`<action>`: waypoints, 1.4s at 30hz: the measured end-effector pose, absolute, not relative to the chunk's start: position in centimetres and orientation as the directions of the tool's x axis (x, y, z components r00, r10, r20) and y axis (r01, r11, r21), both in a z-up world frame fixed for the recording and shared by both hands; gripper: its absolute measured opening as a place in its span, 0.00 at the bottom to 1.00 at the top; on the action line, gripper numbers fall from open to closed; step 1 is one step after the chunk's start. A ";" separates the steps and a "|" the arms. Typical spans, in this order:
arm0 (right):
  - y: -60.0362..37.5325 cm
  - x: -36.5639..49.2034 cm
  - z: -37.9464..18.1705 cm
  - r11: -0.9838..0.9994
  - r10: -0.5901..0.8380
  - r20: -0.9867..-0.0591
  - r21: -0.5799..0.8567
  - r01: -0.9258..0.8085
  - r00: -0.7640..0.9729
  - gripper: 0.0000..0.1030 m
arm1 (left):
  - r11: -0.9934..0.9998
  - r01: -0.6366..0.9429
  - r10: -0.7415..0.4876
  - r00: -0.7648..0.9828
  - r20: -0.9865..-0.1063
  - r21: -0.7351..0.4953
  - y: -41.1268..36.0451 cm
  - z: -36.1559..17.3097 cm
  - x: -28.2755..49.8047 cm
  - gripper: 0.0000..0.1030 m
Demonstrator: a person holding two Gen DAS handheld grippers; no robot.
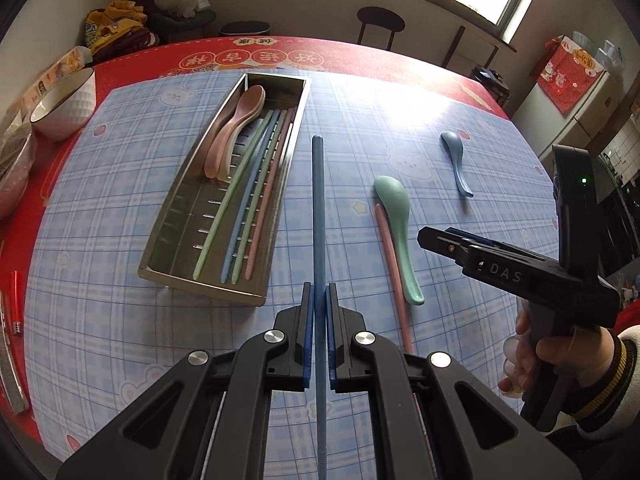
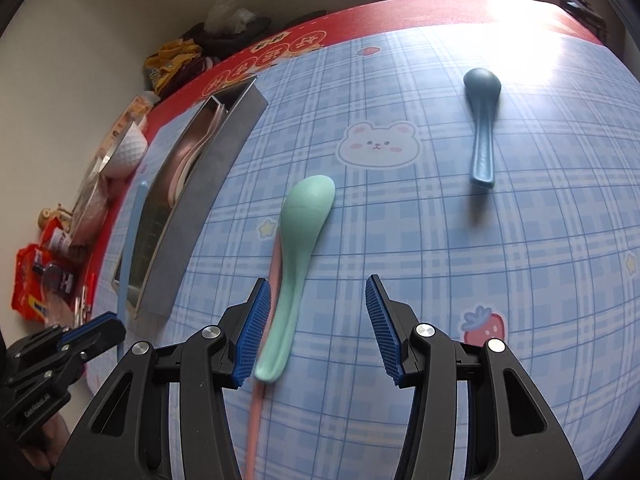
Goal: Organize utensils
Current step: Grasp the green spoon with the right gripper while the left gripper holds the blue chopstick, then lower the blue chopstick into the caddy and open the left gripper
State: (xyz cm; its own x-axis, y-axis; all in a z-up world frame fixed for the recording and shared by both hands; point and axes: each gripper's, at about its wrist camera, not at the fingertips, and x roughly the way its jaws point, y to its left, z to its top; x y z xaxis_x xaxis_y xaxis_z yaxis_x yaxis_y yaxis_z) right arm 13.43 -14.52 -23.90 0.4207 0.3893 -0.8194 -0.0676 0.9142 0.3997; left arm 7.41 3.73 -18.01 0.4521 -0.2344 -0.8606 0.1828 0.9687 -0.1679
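My left gripper [image 1: 319, 300] is shut on a blue chopstick [image 1: 318, 200] and holds it above the cloth, just right of the steel utensil tray [image 1: 176, 236]. The tray holds pink and cream spoons [image 1: 236, 128] and several chopsticks [image 1: 256, 184]. A green spoon [image 1: 398, 232] lies on a pink chopstick [image 1: 394, 264]; a blue spoon [image 1: 456, 160] lies farther back. My right gripper [image 2: 318, 320] is open and empty, low over the green spoon's [image 2: 298, 248] handle end, which lies by its left finger. The blue spoon [image 2: 482, 120] lies ahead to the right. The tray [image 2: 208, 192] is to the left.
A blue plaid cloth [image 1: 120, 208] covers a red table [image 1: 340, 52]. White bowls [image 1: 64, 104] stand at the left edge, with a red item [image 1: 16, 300] nearer. Snack packets [image 2: 36, 280] lie at the table's left. Stools [image 1: 380, 24] stand beyond the far edge.
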 end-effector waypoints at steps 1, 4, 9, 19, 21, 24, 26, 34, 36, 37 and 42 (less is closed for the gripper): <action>-14.1 13.6 -24.0 0.916 0.389 -0.821 0.394 -0.079 0.418 0.46 | 0.969 0.179 -0.236 0.458 -0.857 -0.170 4.1 -17.8 7.3 0.05; -12.8 14.3 -24.3 0.926 0.372 -0.836 0.362 -0.103 0.404 0.46 | 0.969 0.174 -0.240 0.470 -0.849 -0.177 5.2 -17.4 7.2 0.05; -11.9 15.1 -24.8 0.940 0.335 -0.851 0.330 -0.085 0.404 0.39 | 0.967 0.160 -0.250 0.482 -0.840 -0.197 6.9 -17.0 7.2 0.05; -11.0 15.9 -25.2 0.925 0.371 -0.850 0.374 -0.067 0.375 0.17 | 0.961 0.147 -0.275 0.481 -0.832 -0.232 9.2 -17.1 7.4 0.05; -10.9 15.7 -25.1 0.921 0.377 -0.846 0.384 -0.060 0.376 0.16 | 0.959 0.150 -0.282 0.478 -0.832 -0.239 9.4 -17.0 7.6 0.05; -10.8 15.2 -24.6 0.914 0.390 -0.835 0.402 -0.054 0.388 0.11 | 0.956 0.162 -0.293 0.476 -0.829 -0.245 9.5 -17.0 7.9 0.05; -10.7 14.9 -24.0 0.909 0.400 -0.826 0.413 -0.058 0.397 0.06 | 0.952 0.174 -0.304 0.473 -0.827 -0.251 9.5 -17.0 8.1 0.05; -9.7 14.6 -24.1 0.925 0.365 -0.846 0.376 -0.049 0.388 0.05 | 0.939 0.219 -0.340 0.455 -0.823 -0.266 9.4 -17.2 8.8 0.05; -9.6 14.6 -24.3 0.929 0.354 -0.851 0.368 -0.041 0.388 0.05 | 0.938 0.222 -0.342 0.452 -0.824 -0.268 9.6 -17.2 8.8 0.05; -9.6 14.6 -24.4 0.930 0.351 -0.851 0.367 -0.036 0.390 0.05 | 0.937 0.222 -0.343 0.451 -0.824 -0.269 9.8 -17.3 8.8 0.05; -9.5 14.6 -24.5 0.929 0.342 -0.849 0.369 -0.009 0.402 0.06 | 0.937 0.221 -0.343 0.449 -0.825 -0.269 10.5 -17.3 8.9 0.05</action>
